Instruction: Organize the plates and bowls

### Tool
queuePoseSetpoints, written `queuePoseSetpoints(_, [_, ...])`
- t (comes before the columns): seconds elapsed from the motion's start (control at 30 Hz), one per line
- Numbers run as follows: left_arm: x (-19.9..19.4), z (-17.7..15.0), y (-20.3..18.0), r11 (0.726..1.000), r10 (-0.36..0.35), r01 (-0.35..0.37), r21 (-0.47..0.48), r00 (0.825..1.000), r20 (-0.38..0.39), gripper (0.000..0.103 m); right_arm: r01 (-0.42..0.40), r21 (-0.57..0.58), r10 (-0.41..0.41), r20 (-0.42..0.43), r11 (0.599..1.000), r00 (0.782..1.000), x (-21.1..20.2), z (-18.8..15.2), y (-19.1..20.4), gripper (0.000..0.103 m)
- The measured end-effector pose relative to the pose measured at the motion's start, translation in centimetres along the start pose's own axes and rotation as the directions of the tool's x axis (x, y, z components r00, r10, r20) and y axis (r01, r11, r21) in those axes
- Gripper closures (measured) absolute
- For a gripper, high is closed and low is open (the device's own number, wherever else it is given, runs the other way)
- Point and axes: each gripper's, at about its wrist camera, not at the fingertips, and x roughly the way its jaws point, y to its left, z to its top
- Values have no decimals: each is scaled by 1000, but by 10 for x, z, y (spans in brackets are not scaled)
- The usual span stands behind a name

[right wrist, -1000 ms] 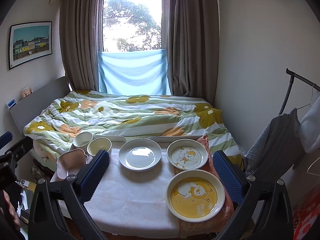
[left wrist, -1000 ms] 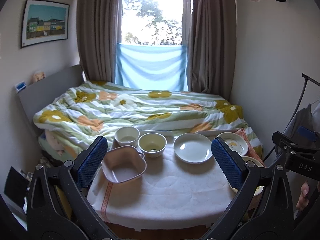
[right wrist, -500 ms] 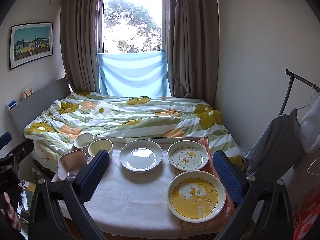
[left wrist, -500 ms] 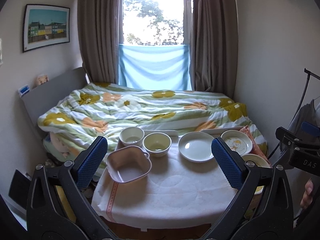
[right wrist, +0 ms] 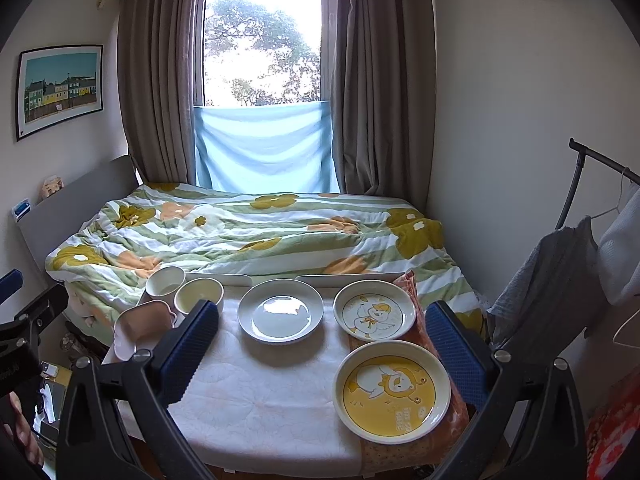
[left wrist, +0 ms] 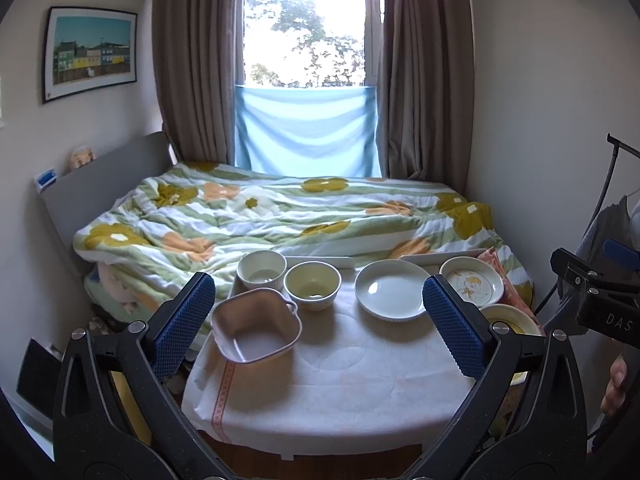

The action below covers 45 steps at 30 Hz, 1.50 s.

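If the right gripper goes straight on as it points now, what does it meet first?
Likely the plain white plate, centred between the open right gripper fingers; the yellow duck plate sits nearer but to the right. Depth is unclear.

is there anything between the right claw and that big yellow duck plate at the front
Nothing visible. The right claw is open and empty above the near table edge, and the yellow duck plate lies uncovered just ahead on the orange cloth, apart from the other plates.

In the left wrist view the yellow plate (left wrist: 508, 316) is mostly hidden behind a blue gripper pad (left wrist: 454, 326). In the right wrist view a pad (right wrist: 188, 350) covers part of the pink dish (right wrist: 140, 326). The yellow plate's lettering (right wrist: 404, 418) is too small to read.
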Motion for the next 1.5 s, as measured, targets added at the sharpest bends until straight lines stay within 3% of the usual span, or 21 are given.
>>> queuePoseSetpoints(1.5, [5,5,2,1000,-27,27,5,1000,0,0,1,5,-1,2,1000,1000,0,2,1,0])
